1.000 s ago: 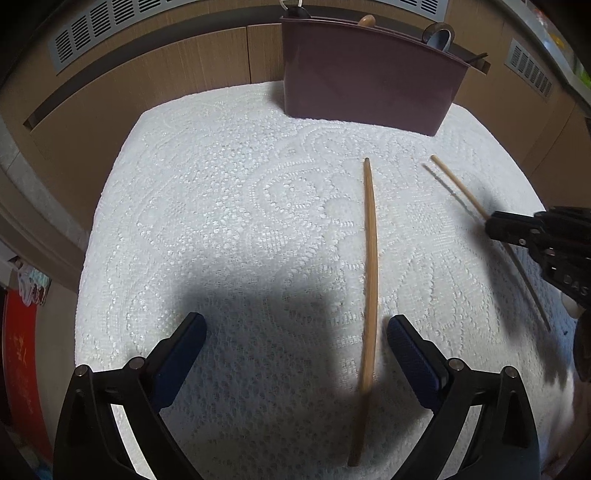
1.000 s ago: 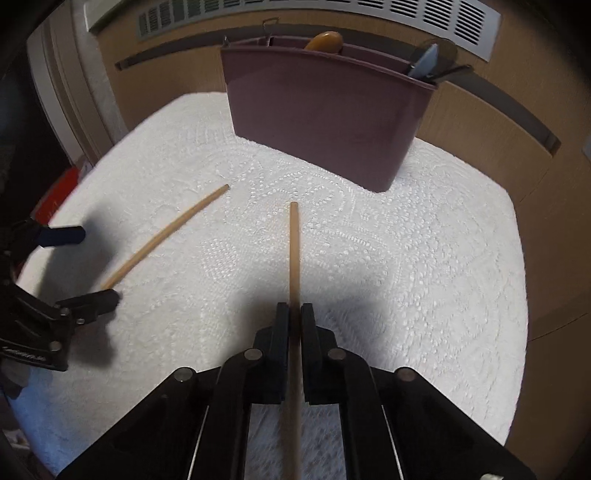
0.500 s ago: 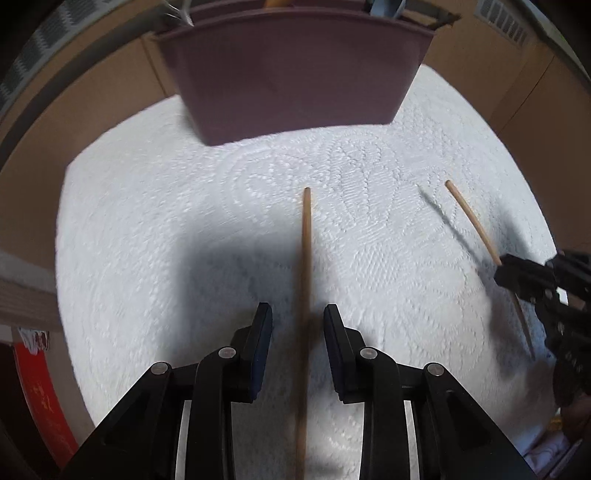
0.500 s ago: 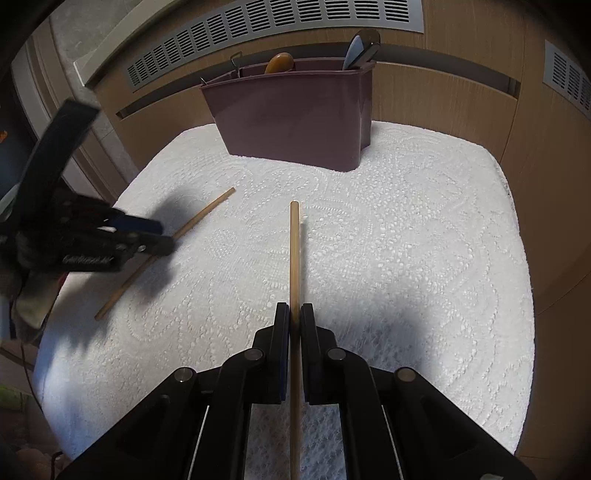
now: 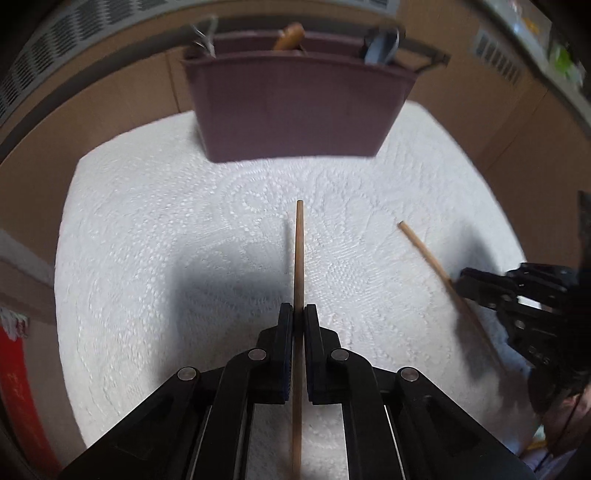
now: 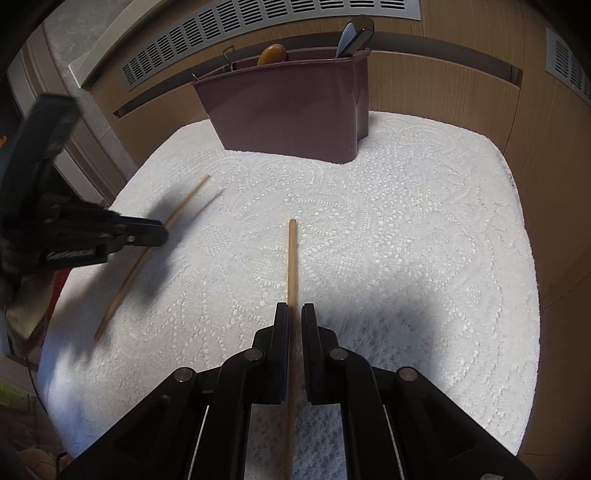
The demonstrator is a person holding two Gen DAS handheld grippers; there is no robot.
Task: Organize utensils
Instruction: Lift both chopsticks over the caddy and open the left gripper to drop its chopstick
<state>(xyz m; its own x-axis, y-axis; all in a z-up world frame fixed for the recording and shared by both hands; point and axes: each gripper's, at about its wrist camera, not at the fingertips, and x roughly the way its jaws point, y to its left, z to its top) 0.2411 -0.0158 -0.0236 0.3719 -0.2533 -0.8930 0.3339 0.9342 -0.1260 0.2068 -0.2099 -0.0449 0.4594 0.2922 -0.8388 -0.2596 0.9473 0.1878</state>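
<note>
Since the earlier frames, the left gripper (image 5: 299, 314) has just been closing: its jaws stood wide with the left chopstick (image 5: 298, 266) lying on the cloth between them, and they now clamp that chopstick between the pads. The stick's shadow falls apart from it on the cloth, so its far end is raised off the surface. The right gripper (image 6: 292, 314) was already clamped on the right chopstick (image 6: 291, 258) a second ago and remains so, with the stick running forward from the closed jaws.

Both chopsticks point toward the utensil caddy (image 6: 291, 110), a mauve plastic bin at the far edge of the bench (image 6: 424, 221), which is covered by a white lace cloth. The caddy already holds a wooden-handled utensil (image 6: 272, 54), a dark utensil (image 6: 355, 35) at its right end and a wire item at its left end.

In the left wrist view the right gripper (image 5: 466, 286) shows at the right edge; in the right wrist view the left gripper (image 6: 160, 236) shows at the left, blurred. The cloth between each chopstick tip and the caddy carries only shadows. Wood panels with vent grilles (image 6: 258, 22) stand behind the bench.
</note>
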